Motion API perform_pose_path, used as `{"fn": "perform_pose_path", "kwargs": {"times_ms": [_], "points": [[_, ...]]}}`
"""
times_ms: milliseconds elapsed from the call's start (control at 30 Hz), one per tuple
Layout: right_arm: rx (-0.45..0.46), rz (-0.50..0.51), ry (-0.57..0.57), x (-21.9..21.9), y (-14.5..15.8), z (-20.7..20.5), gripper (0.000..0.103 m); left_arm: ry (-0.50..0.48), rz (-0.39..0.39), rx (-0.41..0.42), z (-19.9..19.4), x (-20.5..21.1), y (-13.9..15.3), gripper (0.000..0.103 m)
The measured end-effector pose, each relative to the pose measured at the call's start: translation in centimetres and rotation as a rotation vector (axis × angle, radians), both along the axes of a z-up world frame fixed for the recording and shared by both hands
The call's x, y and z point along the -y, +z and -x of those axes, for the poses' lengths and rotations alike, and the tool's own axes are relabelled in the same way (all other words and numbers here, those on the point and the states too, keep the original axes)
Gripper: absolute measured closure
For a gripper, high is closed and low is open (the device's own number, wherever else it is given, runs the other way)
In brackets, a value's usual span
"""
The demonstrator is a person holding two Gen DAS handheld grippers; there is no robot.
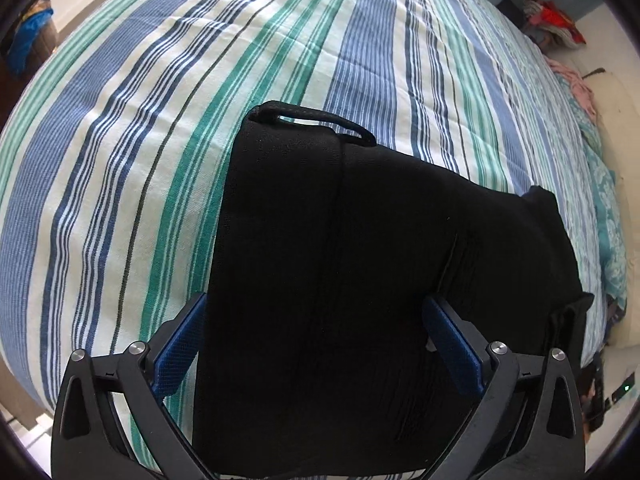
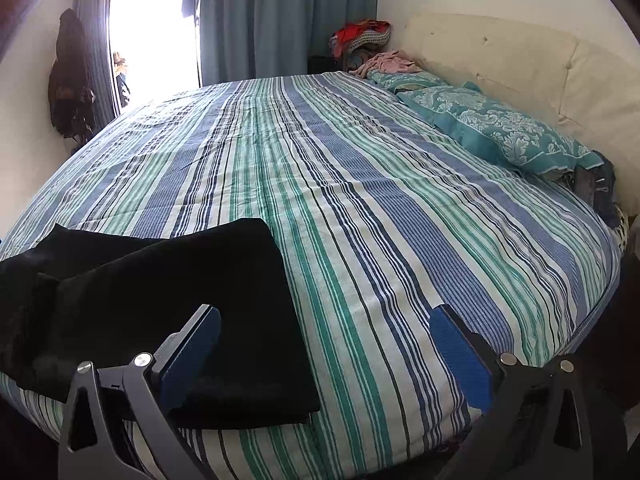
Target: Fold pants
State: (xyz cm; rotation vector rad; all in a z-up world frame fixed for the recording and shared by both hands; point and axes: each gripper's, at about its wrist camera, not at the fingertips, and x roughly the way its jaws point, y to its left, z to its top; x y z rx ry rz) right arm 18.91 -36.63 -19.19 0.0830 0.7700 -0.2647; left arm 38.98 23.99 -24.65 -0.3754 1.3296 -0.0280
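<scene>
The black pants (image 1: 340, 248) lie folded in a thick stack on the striped bedspread (image 1: 160, 120) near the bed's front edge. A drawstring loop (image 1: 320, 114) sticks out at their far end. My left gripper (image 1: 316, 320) is open, its blue pads on either side of the stack's near part, just above it. In the right wrist view the pants (image 2: 168, 300) lie at the lower left. My right gripper (image 2: 326, 332) is open and empty above the bedspread (image 2: 360, 200), its left finger (image 2: 192, 344) over the pants' right edge.
Teal patterned pillows (image 2: 492, 128) and a cream headboard (image 2: 520, 64) stand at the bed's right side. A pile of clothes (image 2: 364, 40) sits in the far corner by teal curtains (image 2: 280, 20). A dark garment (image 2: 68, 76) hangs on the left wall.
</scene>
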Motion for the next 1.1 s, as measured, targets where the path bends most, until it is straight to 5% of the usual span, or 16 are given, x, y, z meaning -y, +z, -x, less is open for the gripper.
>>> {"fn": "perform_pose_path", "kwargs": {"times_ms": [133, 233, 300, 400, 567, 767, 1100], "points": [[0.0, -0.005, -0.006, 0.2, -0.1, -0.2, 0.0, 0.019, 0.024, -0.01, 0.3, 0.0, 0.1, 0.003], [0.009, -0.026, -0.011, 0.5, 0.0, -0.3, 0.0, 0.04, 0.068, -0.017, 0.8, 0.1, 0.8, 0.032], [0.012, -0.04, -0.012, 0.7, 0.0, -0.4, 0.0, 0.067, 0.03, -0.021, 1.5, 0.5, 1.6, 0.061], [0.02, -0.062, -0.013, 0.9, 0.0, -0.6, 0.0, 0.126, 0.039, -0.014, 2.4, 0.9, 3.0, 0.077], [0.049, -0.098, -0.016, 1.6, 0.5, -0.5, 0.0, 0.155, 0.028, 0.05, 3.9, 3.3, 7.3, 0.082], [0.086, -0.17, -0.048, 3.2, 1.0, 0.0, 0.0, 0.129, 0.116, 0.105, 5.2, 7.4, 12.8, 0.083], [0.118, -0.304, -0.154, 7.0, 0.9, 1.3, 0.0, -0.046, 0.125, 0.142, 4.7, 22.1, 16.0, 0.083]]}}
